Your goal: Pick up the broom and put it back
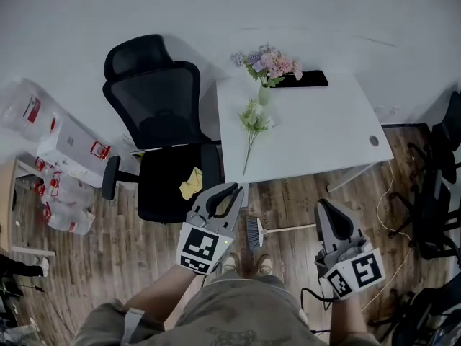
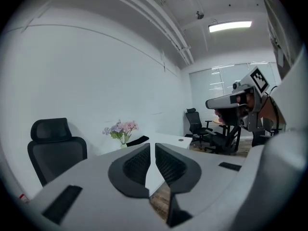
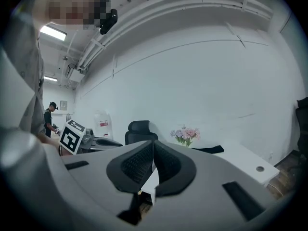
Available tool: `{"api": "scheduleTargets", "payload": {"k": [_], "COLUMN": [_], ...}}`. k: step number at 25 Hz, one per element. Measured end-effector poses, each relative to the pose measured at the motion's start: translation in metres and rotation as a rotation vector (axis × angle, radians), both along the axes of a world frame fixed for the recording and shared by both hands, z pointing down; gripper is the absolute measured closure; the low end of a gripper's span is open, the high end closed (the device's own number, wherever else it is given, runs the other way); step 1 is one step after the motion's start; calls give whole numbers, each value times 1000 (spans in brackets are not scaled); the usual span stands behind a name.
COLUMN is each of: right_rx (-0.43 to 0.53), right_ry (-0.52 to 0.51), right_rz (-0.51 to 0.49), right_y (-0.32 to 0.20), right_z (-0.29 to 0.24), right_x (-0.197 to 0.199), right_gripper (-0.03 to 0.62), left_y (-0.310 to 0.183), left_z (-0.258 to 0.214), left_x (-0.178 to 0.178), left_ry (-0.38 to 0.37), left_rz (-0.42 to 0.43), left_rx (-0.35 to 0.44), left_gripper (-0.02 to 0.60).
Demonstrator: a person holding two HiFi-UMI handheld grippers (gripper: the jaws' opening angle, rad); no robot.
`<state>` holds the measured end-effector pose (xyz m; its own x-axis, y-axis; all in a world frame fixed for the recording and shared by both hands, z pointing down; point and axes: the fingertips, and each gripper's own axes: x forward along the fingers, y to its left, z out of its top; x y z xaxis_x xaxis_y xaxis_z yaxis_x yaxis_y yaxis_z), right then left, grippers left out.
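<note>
Head view: the broom (image 1: 253, 232) lies on the wooden floor (image 1: 288, 200) just in front of the person's feet, its brush head near the front edge of the white table (image 1: 317, 135) and its pale handle running off to the right. The left gripper (image 1: 234, 188) and right gripper (image 1: 325, 202) are held above it, one to either side, and neither touches it. The pick-up is therefore judged not yet made, and both the lift and the return remain to be done. Where the broom belongs cannot be told from this view. Cartons (image 1: 68, 146) at the left carry red labels too small to read, and the cubes on the grippers bear only black-and-white square markers. Left gripper view: the jaws are drawn almost together, with a bare sliver between the ribbed pads and nothing in it. They point across the table toward the wall, and the broom is out of sight. Right gripper view: the jaws are pressed together at the tips and hold nothing. A red-and-white label shows far off by the wall, but it is illegible.
</note>
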<state>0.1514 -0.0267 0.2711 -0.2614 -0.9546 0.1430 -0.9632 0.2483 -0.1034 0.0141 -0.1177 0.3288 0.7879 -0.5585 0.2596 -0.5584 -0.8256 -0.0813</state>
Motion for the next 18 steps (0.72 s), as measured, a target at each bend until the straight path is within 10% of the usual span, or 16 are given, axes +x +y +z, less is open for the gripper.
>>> {"api": "scheduleTargets", "payload": {"k": [18], "right_rx": [69], "right_ry": [2], "right_rz": [-7], "right_y": [22], "right_z": [-34], "right_x": [-9], "right_gripper": [560], "left_y": [19], "left_z": [-56], "left_x": [7], "left_ry": [27], "left_rz": [76], "left_rx": [116], "left_gripper": [557]}}
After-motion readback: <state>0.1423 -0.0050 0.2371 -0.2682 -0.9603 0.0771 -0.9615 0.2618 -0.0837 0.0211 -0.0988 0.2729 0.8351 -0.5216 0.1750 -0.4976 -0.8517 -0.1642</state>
